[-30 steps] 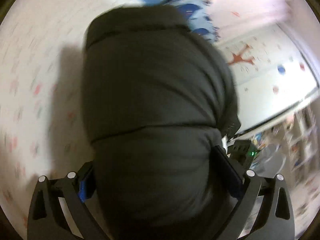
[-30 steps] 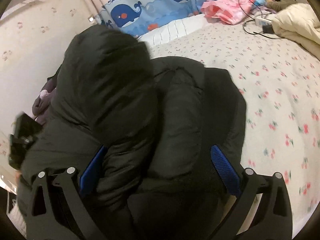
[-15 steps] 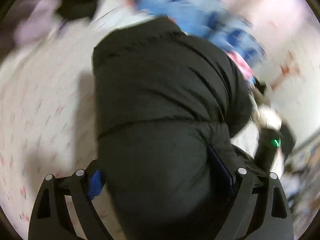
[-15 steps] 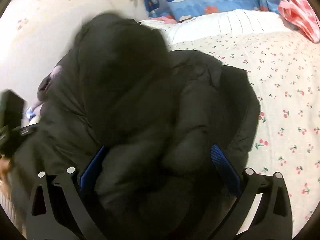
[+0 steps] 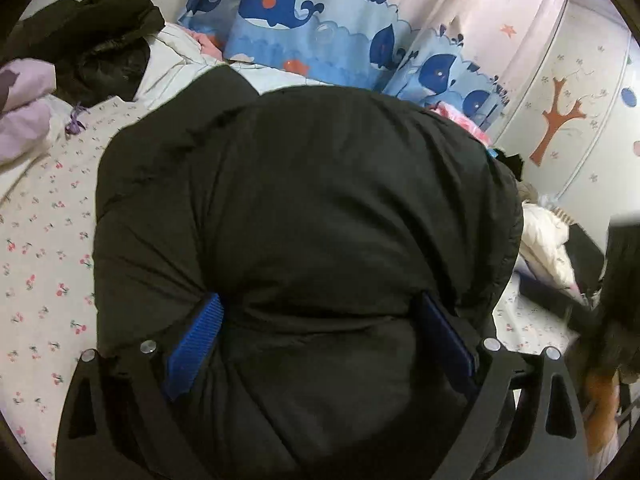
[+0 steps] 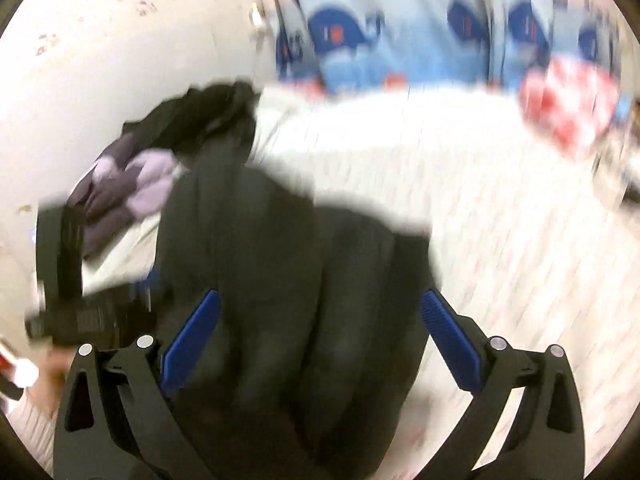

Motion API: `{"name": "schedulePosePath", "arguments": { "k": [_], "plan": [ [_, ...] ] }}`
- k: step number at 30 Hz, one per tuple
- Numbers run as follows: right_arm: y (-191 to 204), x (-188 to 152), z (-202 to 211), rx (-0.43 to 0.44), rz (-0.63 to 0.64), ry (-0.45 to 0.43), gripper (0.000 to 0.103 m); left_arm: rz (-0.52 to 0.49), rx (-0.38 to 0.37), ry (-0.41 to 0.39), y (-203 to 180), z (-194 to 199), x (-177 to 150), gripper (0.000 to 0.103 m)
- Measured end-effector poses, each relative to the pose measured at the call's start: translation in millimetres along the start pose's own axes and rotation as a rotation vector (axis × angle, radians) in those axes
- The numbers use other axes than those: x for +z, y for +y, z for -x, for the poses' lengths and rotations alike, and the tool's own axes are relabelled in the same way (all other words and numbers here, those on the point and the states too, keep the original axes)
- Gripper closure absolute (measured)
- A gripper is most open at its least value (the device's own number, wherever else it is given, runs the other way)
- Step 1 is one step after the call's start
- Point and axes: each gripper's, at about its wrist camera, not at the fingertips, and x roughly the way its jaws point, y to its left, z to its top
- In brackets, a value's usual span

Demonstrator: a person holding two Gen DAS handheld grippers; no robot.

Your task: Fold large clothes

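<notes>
A big black puffer jacket (image 5: 312, 216) fills the left wrist view as a bulky bundle over the flowered bed sheet (image 5: 44, 248). My left gripper (image 5: 320, 320) has its blue pads (image 5: 196, 340) wide apart with the jacket's padding bulging between them. In the right wrist view, which is blurred, the same jacket (image 6: 288, 288) lies between the wide-spread blue pads (image 6: 192, 336) of my right gripper (image 6: 320, 320). The left gripper's black body (image 6: 64, 264) shows at the left of that view.
A pile of black and lilac clothes (image 5: 80, 52) lies at the bed's far left. A whale-print curtain (image 5: 304, 20) hangs behind. A pink garment (image 6: 568, 108) and cream bedding (image 5: 548, 248) lie to the right. A wardrobe with a tree sticker (image 5: 560, 120) stands at right.
Both grippers swung with the jacket bundle. The left view turned from wall and wardrobe toward the curtain and clothes pile. In the right view the jacket sank lower and the raised fold came down.
</notes>
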Motion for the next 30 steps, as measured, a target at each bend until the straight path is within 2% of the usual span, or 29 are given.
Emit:
{"name": "schedulePosePath", "arguments": {
  "k": [1, 3, 5, 6, 7, 8, 9, 12, 15, 17, 18, 20, 21, 22, 23, 25, 26, 28, 30],
  "plan": [
    [3, 17, -6, -0.035, 0.016, -0.019, 0.006, 0.005, -0.007, 0.003, 1, -2, 2, 0.011],
    [-4, 42, -36, -0.087, 0.008, 0.008, 0.006, -0.009, -0.007, 0.003, 2, 2, 4, 0.01],
    [-20, 39, -88, -0.204, -0.016, 0.08, 0.006, -0.028, -0.008, -0.003, 2, 7, -2, 0.009],
    [-38, 28, -115, -0.229, -0.053, 0.138, 0.006, -0.027, -0.026, -0.009, 2, 10, 1, 0.009],
    [-58, 6, -151, -0.175, -0.173, 0.221, 0.006, -0.02, -0.068, -0.007, 2, 12, 6, 0.009],
    [-75, -12, -167, -0.117, -0.282, 0.257, 0.006, -0.004, -0.115, 0.0, 1, 13, 10, 0.009],
    [-87, -29, -171, -0.084, -0.355, 0.256, 0.006, 0.008, -0.14, 0.006, 2, 14, 11, 0.009],
    [-72, -33, -158, -0.153, -0.274, 0.284, 0.007, 0.0, -0.142, 0.042, 3, 10, 10, 0.009],
    [-79, -29, -147, -0.14, -0.278, 0.338, 0.007, 0.039, -0.19, 0.046, 11, 18, 11, 0.009],
    [-72, -20, -118, -0.153, -0.249, 0.28, 0.007, 0.097, -0.219, 0.036, 21, 27, 13, 0.009],
    [-61, -16, -93, -0.129, -0.222, 0.205, 0.007, 0.133, -0.235, 0.026, 28, 33, 13, 0.009],
    [-44, -26, -63, -0.08, -0.178, 0.122, 0.007, 0.167, -0.229, 0.009, 38, 41, 15, 0.009],
    [-37, -37, -56, -0.107, -0.15, 0.138, 0.007, 0.173, -0.216, 0.0, 42, 44, 16, 0.009],
    [-27, -57, -67, -0.152, -0.085, 0.237, 0.007, 0.172, -0.205, -0.001, 44, 43, 16, 0.009],
    [-22, -79, -81, -0.16, -0.031, 0.338, 0.007, 0.17, -0.202, 0.002, 46, 42, 16, 0.009],
    [-31, -90, -85, -0.143, -0.071, 0.384, 0.007, 0.143, -0.233, 0.022, 40, 35, 14, 0.009],
    [-35, -86, -82, -0.153, -0.084, 0.403, 0.007, 0.126, -0.224, 0.024, 36, 34, 12, 0.009],
    [-31, -65, -64, -0.202, -0.061, 0.356, 0.007, 0.054, -0.133, 0.027, 22, 30, 9, 0.008],
    [-21, -35, -38, -0.198, -0.046, 0.217, 0.007, 0.0, -0.089, 0.044, 14, 25, 7, 0.008]
  ]
}}
